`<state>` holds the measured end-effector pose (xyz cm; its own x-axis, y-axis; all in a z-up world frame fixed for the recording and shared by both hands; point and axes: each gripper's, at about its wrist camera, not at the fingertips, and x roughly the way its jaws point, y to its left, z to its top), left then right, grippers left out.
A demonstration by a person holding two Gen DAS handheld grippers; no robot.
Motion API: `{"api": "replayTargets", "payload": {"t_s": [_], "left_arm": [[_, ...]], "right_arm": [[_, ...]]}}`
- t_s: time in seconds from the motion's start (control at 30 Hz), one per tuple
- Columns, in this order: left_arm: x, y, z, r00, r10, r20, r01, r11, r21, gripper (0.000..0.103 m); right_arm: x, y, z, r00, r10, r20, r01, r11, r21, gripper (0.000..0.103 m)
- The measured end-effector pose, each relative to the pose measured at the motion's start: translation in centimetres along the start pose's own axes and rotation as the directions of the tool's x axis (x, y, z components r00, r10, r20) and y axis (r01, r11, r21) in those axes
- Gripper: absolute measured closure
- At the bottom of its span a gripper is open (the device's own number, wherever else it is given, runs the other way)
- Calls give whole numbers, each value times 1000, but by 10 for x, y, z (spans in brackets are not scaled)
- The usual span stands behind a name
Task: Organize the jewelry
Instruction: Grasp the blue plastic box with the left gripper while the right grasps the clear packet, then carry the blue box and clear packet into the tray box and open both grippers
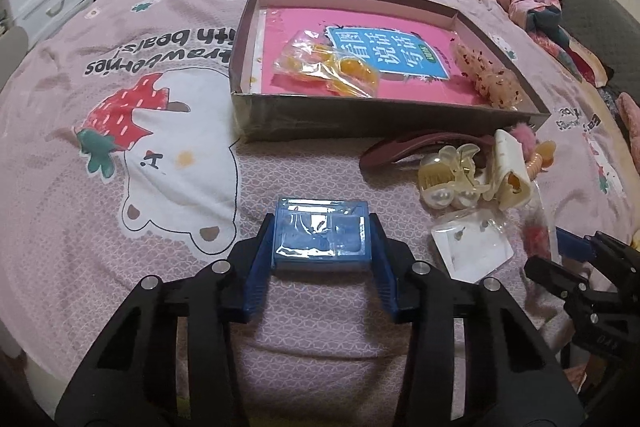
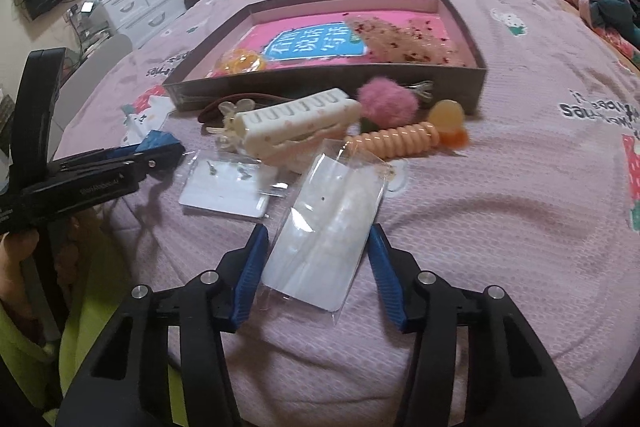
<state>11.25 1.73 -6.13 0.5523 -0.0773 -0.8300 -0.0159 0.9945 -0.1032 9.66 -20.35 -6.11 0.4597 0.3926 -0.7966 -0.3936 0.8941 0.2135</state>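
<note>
A: What's biggest in view?

B: The bed, w/ a pink bedspread [image 1: 100, 155] printed w/ a bear and strawberry. On it sits a shallow cardboard box [image 1: 384, 121], open top, pink book [image 1: 400, 83] lying flat inside.

A: Anything else in the box?

B: A clear bag of orange clips [image 1: 332, 67] on the book's left part, and a speckled peach hair clip [image 1: 488, 75] at the right side.

A: And outside it?

B: A pile just in front of the box's near wall: cream claw clip [image 2: 296, 123], pink pom-pom [image 2: 386, 103], peach coil hair tie [image 2: 394, 139], dark red headband [image 1: 404, 147], a translucent clip w/ pearls [image 1: 448, 179]. Nearer me, a white earring card in a clear sleeve [image 2: 228, 187].

A: Your left tongs?

B: My left gripper [image 1: 322, 227] is partway closed, both blue pads against the sides of a small blue box in plastic wrap [image 1: 320, 235], which rests on the bedspread, left of the pile.

A: Right tongs?

B: My right gripper [image 2: 318, 231] is about half open, straddling a clear plastic packet w/ a white card [image 2: 324, 227]. Right finger [image 2: 384, 267] looks to touch its edge; left finger [image 2: 250, 267] just beside it, can't tell if it's touching. Packet lies flat, near the earring card.
</note>
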Motion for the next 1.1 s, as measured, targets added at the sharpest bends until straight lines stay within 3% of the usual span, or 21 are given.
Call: {"api": "replayTargets", "payload": {"t_s": [0.57, 1.1], "left_arm": [[-27, -7, 3, 997, -39, 68, 39, 999, -1, 67], [-44, -29, 36, 988, -78, 136, 75, 997, 25, 67]], "right_arm": [[-35, -48, 2, 991, -105, 77, 100, 993, 69, 57], [-47, -36, 37, 990, -69, 124, 73, 997, -28, 57]]}}
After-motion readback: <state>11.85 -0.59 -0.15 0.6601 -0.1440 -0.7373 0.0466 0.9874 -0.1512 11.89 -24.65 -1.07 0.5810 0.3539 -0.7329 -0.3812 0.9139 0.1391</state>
